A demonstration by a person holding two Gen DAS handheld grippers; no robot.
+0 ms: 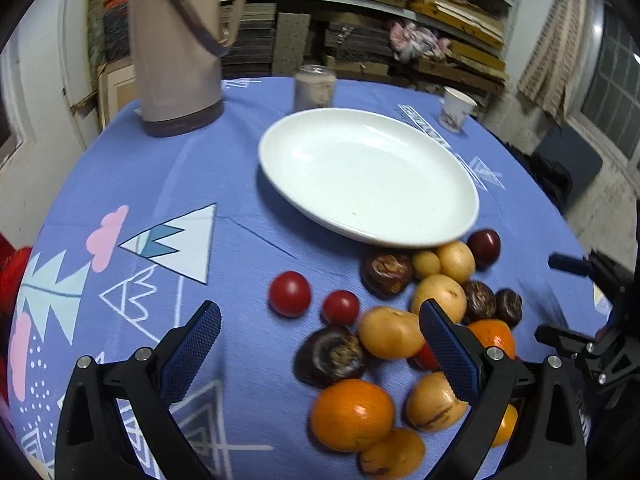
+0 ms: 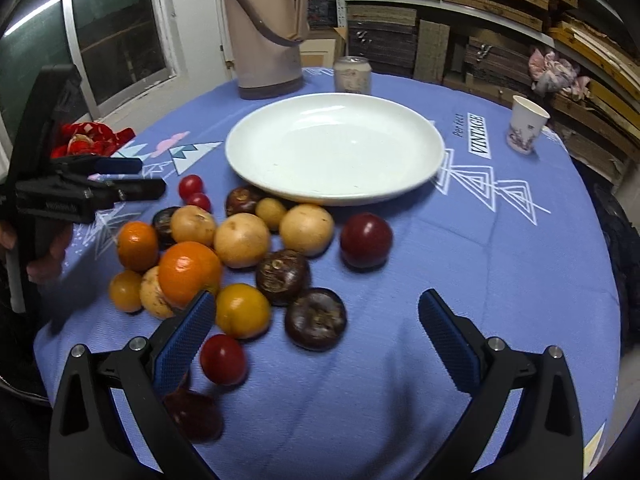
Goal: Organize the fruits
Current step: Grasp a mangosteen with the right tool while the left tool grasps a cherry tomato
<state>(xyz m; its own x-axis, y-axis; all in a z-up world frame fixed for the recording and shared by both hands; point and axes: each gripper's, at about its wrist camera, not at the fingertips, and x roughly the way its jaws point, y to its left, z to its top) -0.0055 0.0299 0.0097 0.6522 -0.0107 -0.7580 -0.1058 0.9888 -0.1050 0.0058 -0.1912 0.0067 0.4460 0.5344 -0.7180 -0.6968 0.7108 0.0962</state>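
An empty white plate sits mid-table; it also shows in the right wrist view. Below it lies a pile of fruit: oranges, yellow round fruits, dark brown fruits, a dark red plum and small red tomatoes. My left gripper is open above the pile's left side. My right gripper is open and empty over the pile's near edge. The left gripper also shows in the right wrist view.
A tan thermos jug, a glass jar and a paper cup stand behind the plate on the blue patterned tablecloth. A red cloth lies at the table's left edge. Shelves stand behind.
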